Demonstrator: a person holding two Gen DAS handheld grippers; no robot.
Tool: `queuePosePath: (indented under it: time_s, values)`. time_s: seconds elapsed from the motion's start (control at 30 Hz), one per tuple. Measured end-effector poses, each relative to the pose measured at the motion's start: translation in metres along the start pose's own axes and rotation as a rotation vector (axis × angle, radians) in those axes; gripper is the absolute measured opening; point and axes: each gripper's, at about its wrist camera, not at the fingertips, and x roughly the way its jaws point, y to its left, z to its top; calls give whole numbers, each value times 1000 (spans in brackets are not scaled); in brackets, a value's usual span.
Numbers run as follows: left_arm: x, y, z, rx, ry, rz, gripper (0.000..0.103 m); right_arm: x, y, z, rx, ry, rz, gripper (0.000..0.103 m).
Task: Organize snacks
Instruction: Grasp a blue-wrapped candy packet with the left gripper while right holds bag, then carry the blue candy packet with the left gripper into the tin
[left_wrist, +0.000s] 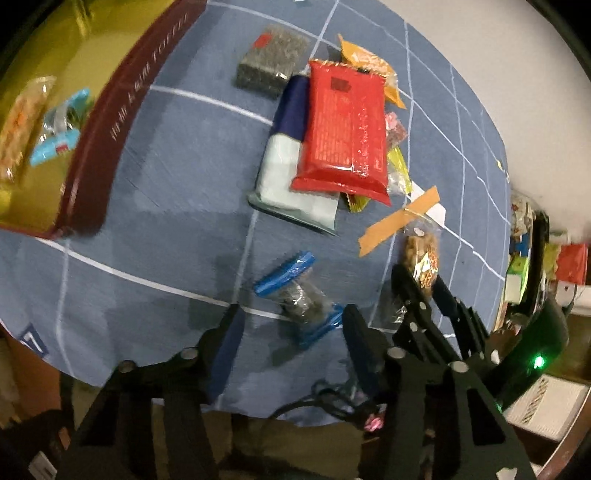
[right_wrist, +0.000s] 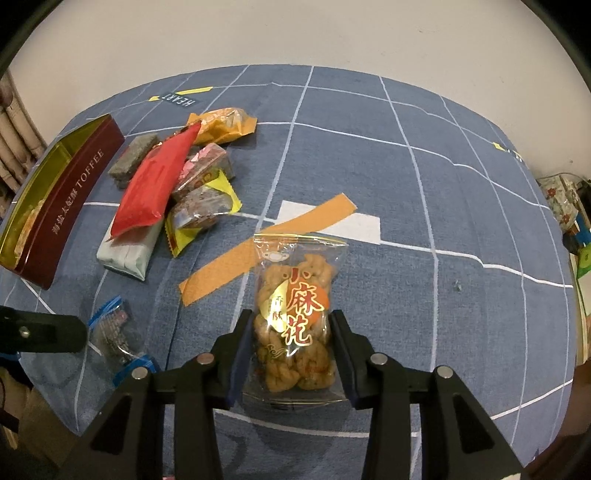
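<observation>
Since the twist-cracker bag (right_wrist: 293, 317) sits right between the right gripper (right_wrist: 291, 354) fingers, that's the pack in hand rn. The pads look pressed against both sides of the bag, so I read it as clamped on the bag, lower half, w/ the top seal sticking out fwd over the blue cloth (right_wrist: 443, 206). Whether it's lifted or on the cloth, can't tell.

Handling, my guess: light, crinkly clear film, slippery-ish, and the fried twists inside are brittle, so squeeze too hard = crumbs. Best hold is across the filled middle, not the flat sealed ends, which would fold and slide out.

The left gripper (left_wrist: 291, 332) hangs w/ fingers spread wide apart, holding nothing, just above a small blue-ended candy pack (left_wrist: 299, 295). That one looks light and lumpy; take it across the clear middle.

Around: toffee tin (right_wrist: 70, 206), lid off, gold inside, w/ a couple of snacks already in it, at the far left of the cloth. Between bag and tin lies a heap: red pack (right_wrist: 151, 184) on top of a pale pack (right_wrist: 125, 254), plus a yellow-edged pack (right_wrist: 201, 214), an orange pack (right_wrist: 221, 125) and a grey block (right_wrist: 131, 158). An orange tape strip (right_wrist: 266, 243) lies flat on the cloth just ahead of the bag.

In the way: the heap sits on the straight line to the tin, so the bag prob needs carrying over it, and the left gripper is close beside the right one.
</observation>
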Motion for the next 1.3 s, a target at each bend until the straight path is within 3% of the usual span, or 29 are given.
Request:
queuePosePath:
  time_s: [0.37,0.6,0.7,1.3]
  values:
    - [17,-19,6,2,-4,40,41,-1,-1,-1,0,-1,5,42]
    - [21,-28,13,96,-40,129,36,0,0,-1,2,1,6,42]
    - [23,-29,9,130,-29,135,29,0,0,-1,7,1,8,42]
    - [26,-32,-1,240,-70,186,21,0,0,0,4,2,3,43]
